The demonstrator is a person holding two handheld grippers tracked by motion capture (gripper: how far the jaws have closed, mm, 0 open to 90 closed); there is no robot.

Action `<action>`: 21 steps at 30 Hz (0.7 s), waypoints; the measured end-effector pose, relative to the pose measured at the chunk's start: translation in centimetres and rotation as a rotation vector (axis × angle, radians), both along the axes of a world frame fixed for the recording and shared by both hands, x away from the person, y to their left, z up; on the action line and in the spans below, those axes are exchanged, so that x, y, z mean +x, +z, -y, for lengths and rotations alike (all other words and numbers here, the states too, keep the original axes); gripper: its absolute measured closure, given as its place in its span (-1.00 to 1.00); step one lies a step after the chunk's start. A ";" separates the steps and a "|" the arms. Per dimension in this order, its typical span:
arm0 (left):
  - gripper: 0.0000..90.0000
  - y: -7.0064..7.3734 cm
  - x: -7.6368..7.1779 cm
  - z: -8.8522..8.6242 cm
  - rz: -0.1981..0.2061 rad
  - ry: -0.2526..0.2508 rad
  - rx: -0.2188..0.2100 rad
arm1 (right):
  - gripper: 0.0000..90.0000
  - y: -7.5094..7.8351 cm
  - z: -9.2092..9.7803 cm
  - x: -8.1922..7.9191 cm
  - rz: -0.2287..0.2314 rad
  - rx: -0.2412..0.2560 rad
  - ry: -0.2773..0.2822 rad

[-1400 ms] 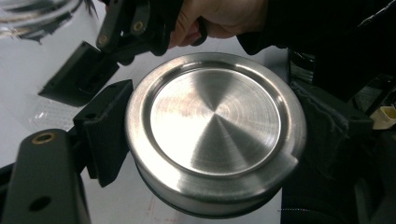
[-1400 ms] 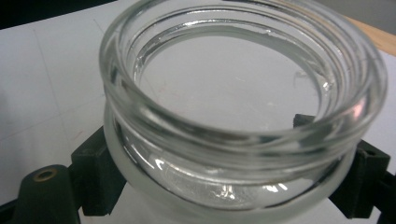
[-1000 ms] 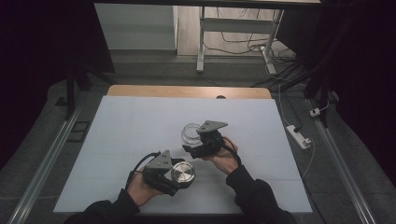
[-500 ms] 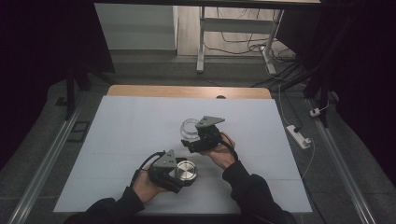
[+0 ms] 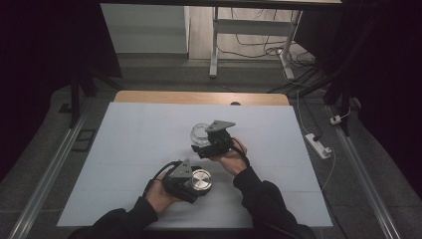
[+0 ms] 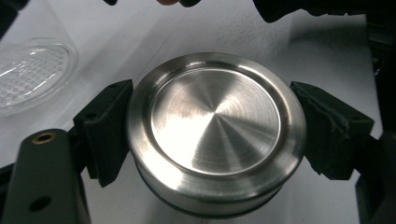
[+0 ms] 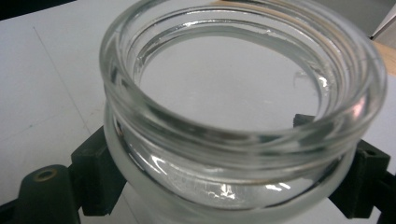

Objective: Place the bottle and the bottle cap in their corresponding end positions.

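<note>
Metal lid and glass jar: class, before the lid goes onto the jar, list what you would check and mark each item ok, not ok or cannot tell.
1. Left gripper holds the metal lid on both sides: ok.
2. Right gripper grips the glass jar below its rim: ok.
3. Jar mouth open, nothing inside: ok.
4. Lid lined up over the jar: not ok; in the high view the lid sits nearer the person than the jar.
5. Lid facing thread side down: cannot tell; its underside is hidden.
6. White table free of obstacles between them: ok.
</note>
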State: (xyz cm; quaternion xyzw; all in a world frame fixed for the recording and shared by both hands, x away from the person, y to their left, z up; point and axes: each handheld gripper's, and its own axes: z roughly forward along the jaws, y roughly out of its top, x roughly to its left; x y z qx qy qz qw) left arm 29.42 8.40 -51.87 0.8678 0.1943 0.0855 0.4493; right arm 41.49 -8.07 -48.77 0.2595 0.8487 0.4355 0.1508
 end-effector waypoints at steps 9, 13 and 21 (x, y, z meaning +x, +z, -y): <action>-0.57 -0.9 0.8 0.3 0.000 0.033 0.024 | -0.68 -0.6 -0.6 0.9 -0.001 -0.013 -0.015; -0.58 -1.1 1.1 0.5 -0.003 0.043 0.029 | -0.68 -0.8 -0.6 1.3 -0.001 -0.018 -0.022; -0.58 -1.7 1.4 0.9 -0.014 0.061 0.064 | -0.68 -1.4 -0.8 1.8 -0.005 -0.028 -0.029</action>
